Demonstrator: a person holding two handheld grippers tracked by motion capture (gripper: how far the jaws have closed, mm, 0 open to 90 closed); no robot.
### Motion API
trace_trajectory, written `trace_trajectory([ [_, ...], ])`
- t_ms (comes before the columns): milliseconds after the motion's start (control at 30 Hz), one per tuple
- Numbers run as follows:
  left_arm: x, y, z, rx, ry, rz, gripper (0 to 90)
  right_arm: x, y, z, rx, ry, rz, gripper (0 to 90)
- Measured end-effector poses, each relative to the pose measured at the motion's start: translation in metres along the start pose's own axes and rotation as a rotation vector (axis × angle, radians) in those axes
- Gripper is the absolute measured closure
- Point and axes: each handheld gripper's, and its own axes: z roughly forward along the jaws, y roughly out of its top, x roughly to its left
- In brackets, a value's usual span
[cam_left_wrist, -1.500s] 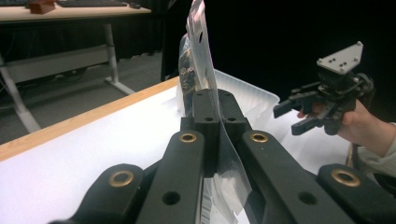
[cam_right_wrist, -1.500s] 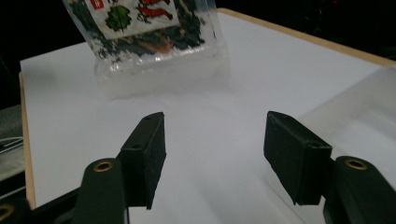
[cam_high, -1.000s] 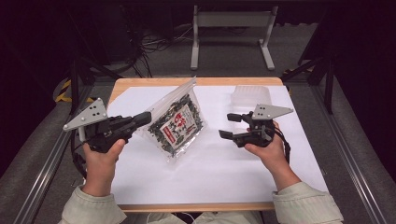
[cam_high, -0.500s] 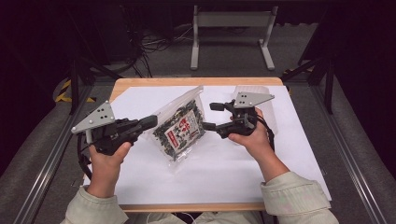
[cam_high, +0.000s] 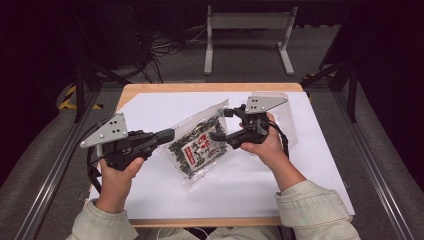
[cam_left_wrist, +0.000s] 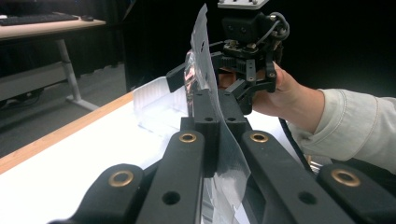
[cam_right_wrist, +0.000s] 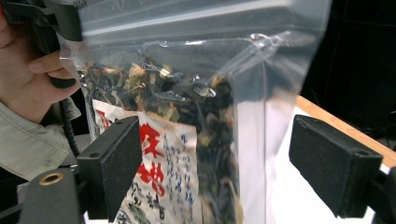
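Pinching the limp, light, slippery clear pouch by its edge, the left tongs are clamped; the right tongs, just widened, are straddling its crinkly side unpressed.

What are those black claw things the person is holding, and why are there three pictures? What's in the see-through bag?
A person holds a hand-squeezed gripper in each hand. One picture looks down from above; the other two come from small cameras riding on the grippers. The left gripper is shut on the edge of the clear bag, holding it up above the white sheet on the table. The bag holds dried leaves and a label with red writing. The right gripper has just been opening its jaws; they stand apart at the bag's other side, not pinching it.
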Motion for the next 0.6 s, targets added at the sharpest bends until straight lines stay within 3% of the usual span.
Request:
trace_trajectory([
  [333, 0.0, -0.002, 0.004, 0.006, -0.007, 0.007, 89.7, 0.008, -0.001, 0.014, 0.042, 0.031, -0.056, 17.0],
  [467, -0.002, -0.002, 0.005, 0.011, -0.006, 0.007, 89.8, 0.015, -0.002, 0.021, 0.093, 0.003, -0.108, 19.8],
  [600, -0.002, -0.002, 0.004, 0.014, 0.001, 0.015, 89.8, 0.016, -0.003, 0.023, 0.103, -0.003, -0.112, 23.7],
])
